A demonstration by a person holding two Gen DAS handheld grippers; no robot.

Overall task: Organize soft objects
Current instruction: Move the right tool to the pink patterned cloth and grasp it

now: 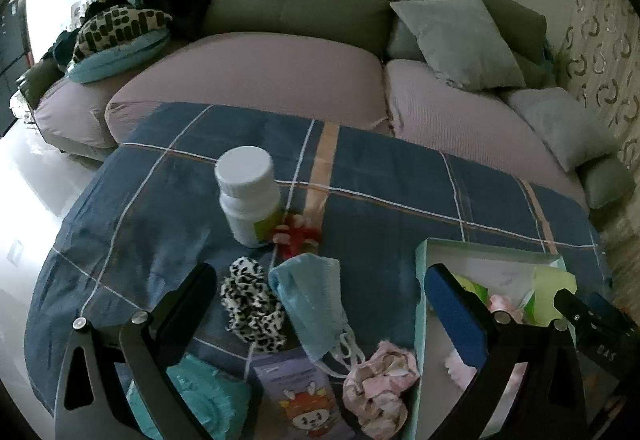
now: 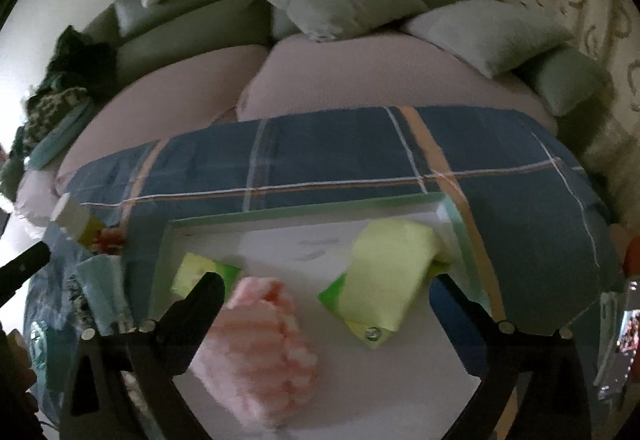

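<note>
My left gripper [image 1: 320,280] is open and empty above a leopard-print scrunchie [image 1: 250,304], a blue face mask [image 1: 314,304] and a pink floral scrunchie [image 1: 380,392] on the plaid cloth. A green-rimmed white box [image 1: 420,312] stands to the right. My right gripper [image 2: 328,288] is open over that box [image 2: 304,214], empty. Inside lie a pink fuzzy cloth [image 2: 260,356], a yellow-green folded cloth [image 2: 384,276] and a small yellow-green pack [image 2: 196,272]. The right gripper's fingers [image 1: 580,312] show inside the box in the left wrist view.
A white pill bottle [image 1: 248,192] stands on the plaid cloth [image 1: 380,180] with a red toy [image 1: 296,236] beside it. A teal packet [image 1: 208,400] and a cartoon-printed packet [image 1: 296,400] lie near me. A sofa with cushions [image 1: 456,40] and clothes [image 1: 120,28] is behind.
</note>
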